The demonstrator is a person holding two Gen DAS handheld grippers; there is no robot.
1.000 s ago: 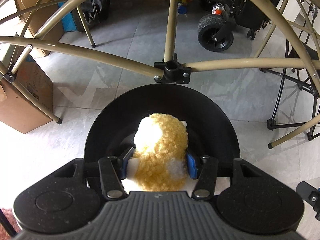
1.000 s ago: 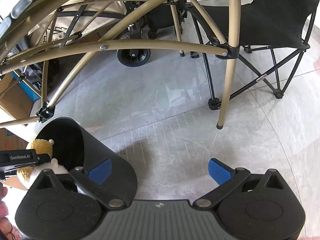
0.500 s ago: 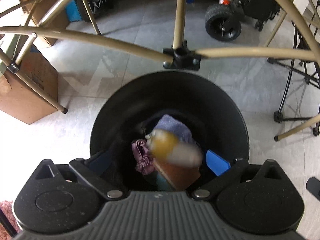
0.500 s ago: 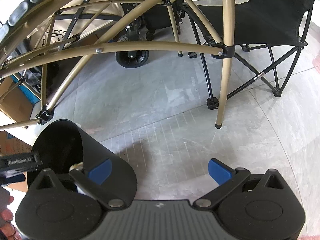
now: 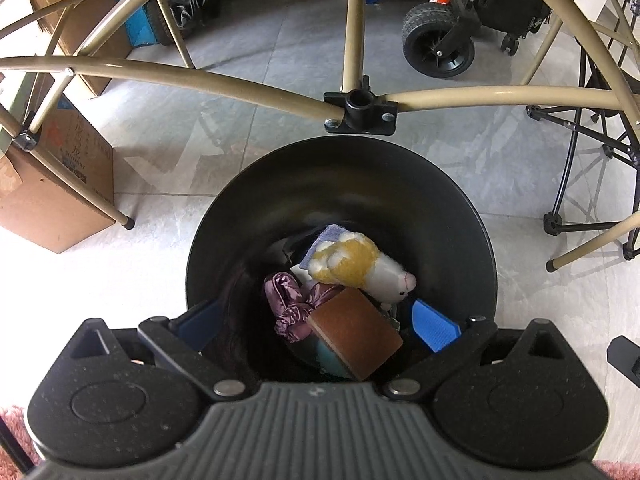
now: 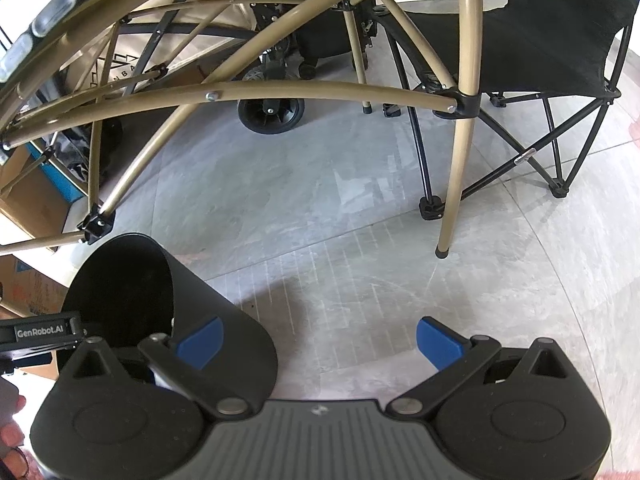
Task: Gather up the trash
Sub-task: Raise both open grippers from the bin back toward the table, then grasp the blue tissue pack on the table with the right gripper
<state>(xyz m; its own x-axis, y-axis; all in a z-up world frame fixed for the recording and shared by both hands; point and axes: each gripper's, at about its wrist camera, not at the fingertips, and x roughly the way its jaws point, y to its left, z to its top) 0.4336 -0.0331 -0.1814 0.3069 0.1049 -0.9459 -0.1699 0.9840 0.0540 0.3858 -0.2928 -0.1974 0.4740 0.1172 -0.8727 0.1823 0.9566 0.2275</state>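
Directly above the black trash bin [image 5: 340, 184], the left hand-held gripper [image 5: 316, 322] points steeply down with its 2 blue pads [image 5: 434, 325] spread wide and nothing between them. Inside the bin lies the trash: a yellow and white plush toy [image 5: 360, 262] on its side at the far right of the pile, touching a lavender cloth [image 5: 330, 236] beneath it, a crumpled purple fabric [image 5: 294, 300] to the left, and a brown-topped sponge [image 5: 354, 334] nearest the camera. Just beyond the bin's far rim, a black joint [image 5: 360, 110] ties the tan metal frame tubes [image 5: 200, 76] together. A cardboard box [image 5: 52, 184] stands on the grey tiled floor [image 5: 168, 136] at the left, and a black wheel [image 5: 438, 42] sits far right.

The right hand-held gripper [image 6: 320, 340] hovers over bare floor, just right of the bin, its pads likewise wide apart and empty. A black folding chair [image 6: 552, 28] stands far right.
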